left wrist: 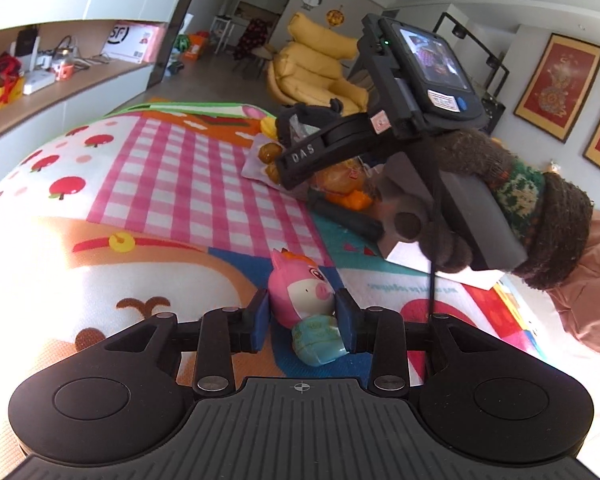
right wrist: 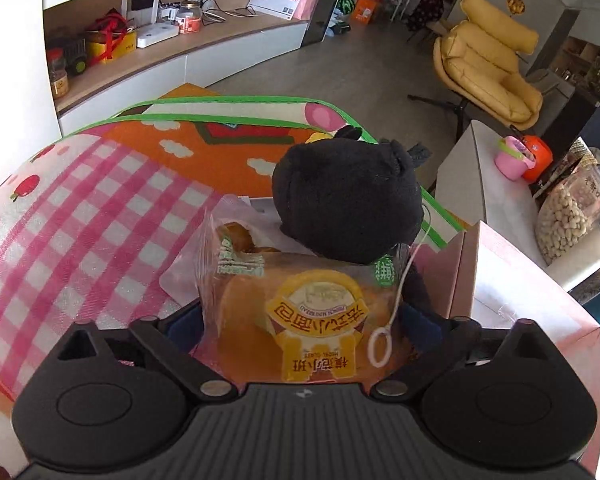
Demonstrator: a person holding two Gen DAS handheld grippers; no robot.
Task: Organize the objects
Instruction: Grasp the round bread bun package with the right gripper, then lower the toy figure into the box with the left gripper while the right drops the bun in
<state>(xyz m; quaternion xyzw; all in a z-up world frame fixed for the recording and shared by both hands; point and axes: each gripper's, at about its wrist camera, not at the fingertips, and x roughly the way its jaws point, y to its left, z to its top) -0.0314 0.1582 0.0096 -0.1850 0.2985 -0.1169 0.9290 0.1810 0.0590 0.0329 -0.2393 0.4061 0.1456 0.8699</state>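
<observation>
Left gripper (left wrist: 302, 322): blue pads clamp a pink plush pig toy with a pale blue body (left wrist: 306, 300), held over the colourful foam play mat (left wrist: 172, 184). Beyond it, up and to the right, a gloved hand (left wrist: 480, 184) carries the right gripper (right wrist: 300, 324). Its jaws straddle a clear bag of orange bread rolls (right wrist: 300, 320); whether they press it cannot be told. A black plush toy (right wrist: 344, 204) lies just past the bag.

Glossy plastic bread bag (right wrist: 300, 312), plush toy (right wrist: 346, 208).
</observation>
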